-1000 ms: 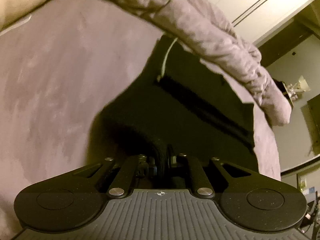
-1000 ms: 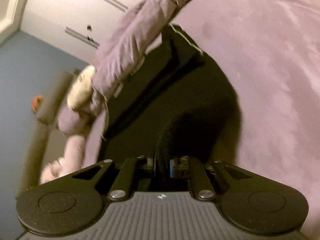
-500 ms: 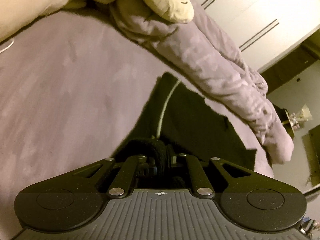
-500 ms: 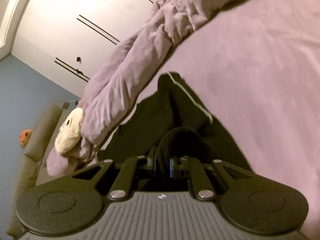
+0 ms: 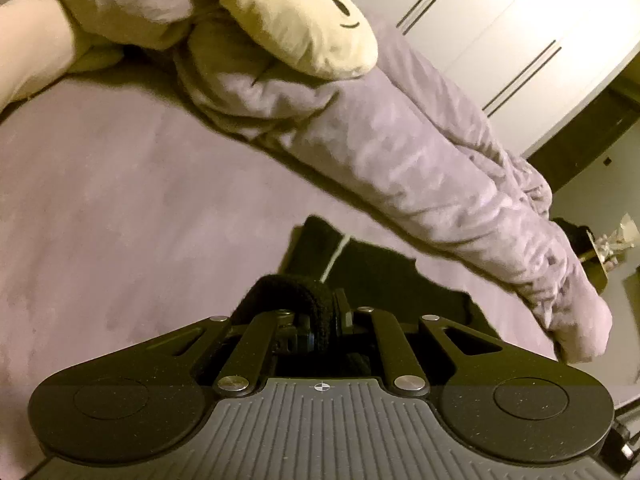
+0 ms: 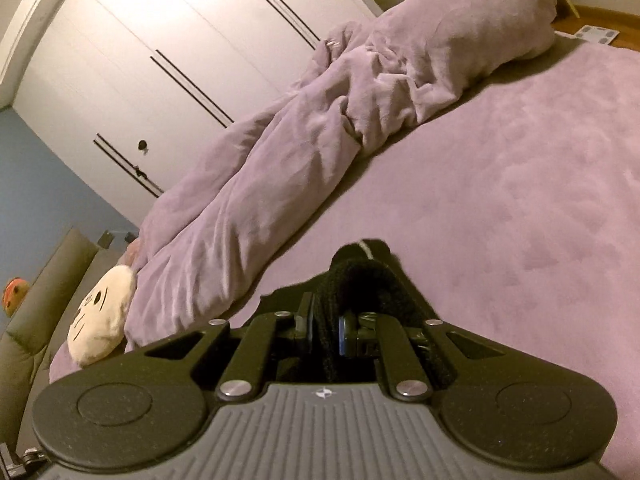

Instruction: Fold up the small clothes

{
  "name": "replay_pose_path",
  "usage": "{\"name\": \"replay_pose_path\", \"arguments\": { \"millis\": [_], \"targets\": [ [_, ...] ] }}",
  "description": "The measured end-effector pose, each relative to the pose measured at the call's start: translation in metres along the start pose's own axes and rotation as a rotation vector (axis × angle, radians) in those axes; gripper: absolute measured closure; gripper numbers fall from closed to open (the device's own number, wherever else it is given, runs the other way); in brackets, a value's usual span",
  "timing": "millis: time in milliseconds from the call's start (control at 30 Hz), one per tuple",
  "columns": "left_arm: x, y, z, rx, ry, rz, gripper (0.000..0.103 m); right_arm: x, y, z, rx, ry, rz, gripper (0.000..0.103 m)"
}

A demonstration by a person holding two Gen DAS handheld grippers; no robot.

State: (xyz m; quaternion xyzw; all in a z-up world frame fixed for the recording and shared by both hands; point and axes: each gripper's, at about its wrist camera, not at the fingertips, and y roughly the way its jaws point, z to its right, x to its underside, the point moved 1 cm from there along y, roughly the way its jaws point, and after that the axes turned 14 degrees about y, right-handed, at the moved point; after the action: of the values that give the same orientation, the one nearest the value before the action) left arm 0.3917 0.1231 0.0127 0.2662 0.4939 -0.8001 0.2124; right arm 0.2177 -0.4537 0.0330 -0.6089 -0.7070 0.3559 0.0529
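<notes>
Fuzzy black knit garment (image 5: 384, 280), plush lilac bedspread (image 5: 120, 208) (velvety nap), matt black plastic left gripper (image 5: 324, 324)

A bed (image 5: 120, 200) covered in mauve plush carries a black garment (image 5: 380, 276), 1 bunched mauve blanket (image 5: 400, 152) and a cream cat-face cushion (image 5: 296, 12).

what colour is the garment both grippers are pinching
Black garment, with a thin pale stripe; clearest in the left wrist view.
</notes>
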Motion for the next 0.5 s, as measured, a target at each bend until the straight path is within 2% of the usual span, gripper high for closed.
{"name": "replay_pose_path", "arguments": {
  "millis": [267, 500],
  "targets": [
    [-0.030, 0.031, 0.013, -0.064, 0.032, 0.019, 0.093, -0.020, 0.032, -0.002, 0.015, 0.016, 0.041, 0.093],
    [-0.047, 0.069, 0.033, -0.176, 0.117, 0.013, 0.093, -0.035, 0.065, -0.019, 0.053, -0.044, 0.107, 0.093]
  ]
}}
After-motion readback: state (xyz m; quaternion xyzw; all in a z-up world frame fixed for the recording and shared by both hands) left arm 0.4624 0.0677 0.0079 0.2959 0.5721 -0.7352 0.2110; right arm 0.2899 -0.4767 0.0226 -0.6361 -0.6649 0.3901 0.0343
